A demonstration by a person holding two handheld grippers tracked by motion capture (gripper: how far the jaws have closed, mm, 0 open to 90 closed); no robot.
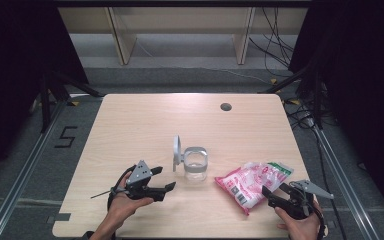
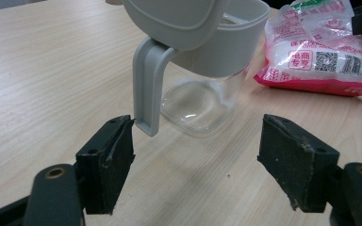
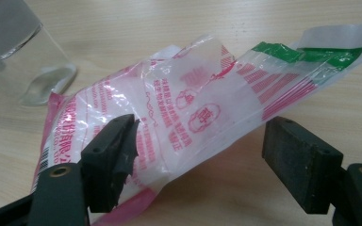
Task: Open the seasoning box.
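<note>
Two hands [image 1: 122, 205] low, jaws spread, bag [image 1: 252, 182]

The left hand [image 1: 122, 205] comes in over the table's [image 1: 145, 120] near edge, holding the left gripper [image 1: 167, 186] low and level, jaws spread wide with nothing between them. Near the near right corner, the right hand [image 1: 300, 222] holds the right gripper [image 1: 272, 192], its jaws likewise wide apart.

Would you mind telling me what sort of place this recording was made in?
Probably a lab or recording booth, not a home: a bare wooden table ringed by black curtains, metal floor rails, loose cables, and a number marked on the floor.
</note>
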